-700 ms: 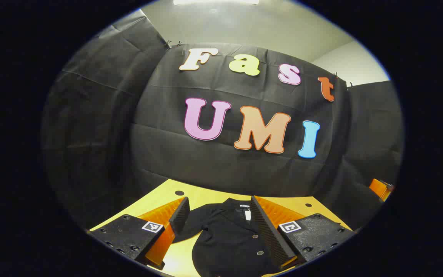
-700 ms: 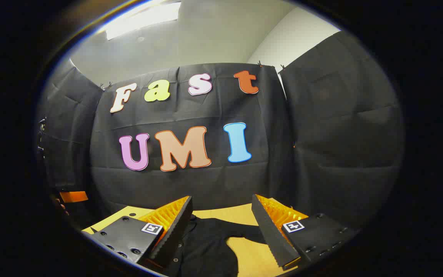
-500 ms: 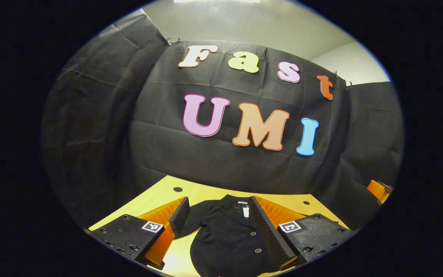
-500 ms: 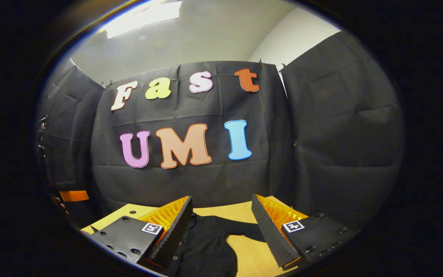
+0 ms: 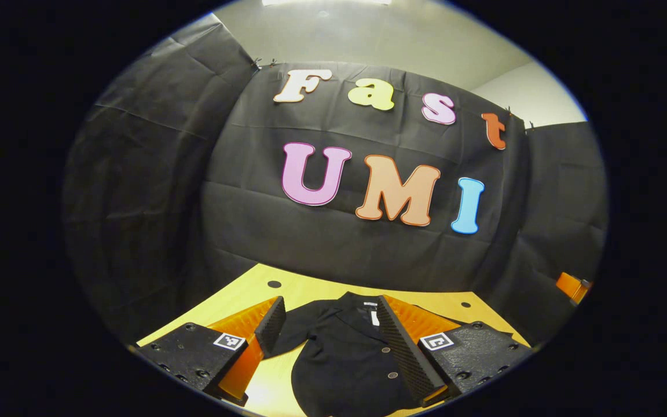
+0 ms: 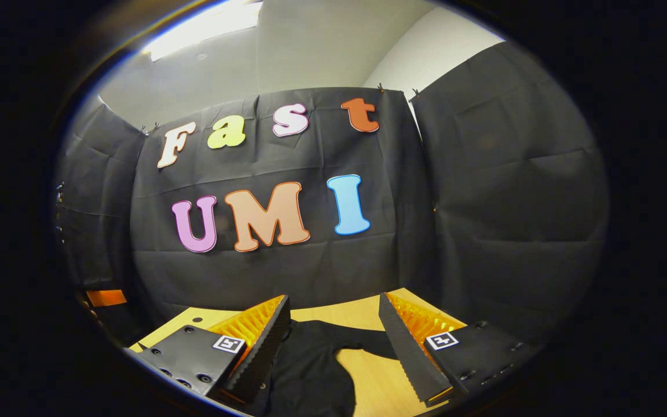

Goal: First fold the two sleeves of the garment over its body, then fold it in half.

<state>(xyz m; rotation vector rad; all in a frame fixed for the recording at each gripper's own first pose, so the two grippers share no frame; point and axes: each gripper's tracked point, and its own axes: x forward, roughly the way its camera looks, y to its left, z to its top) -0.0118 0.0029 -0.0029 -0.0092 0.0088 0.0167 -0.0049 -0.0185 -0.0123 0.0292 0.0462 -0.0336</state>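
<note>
Both grippers, left (image 5: 329, 324) & right (image 6: 333, 330), gape wide, empty, above black garment (image 5: 345, 359) flat on table (image 5: 310, 289).

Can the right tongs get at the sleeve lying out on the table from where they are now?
Probably yes: the right tongs are open, and the sleeve lies flat on the table between their fingers with nothing over it.
</note>
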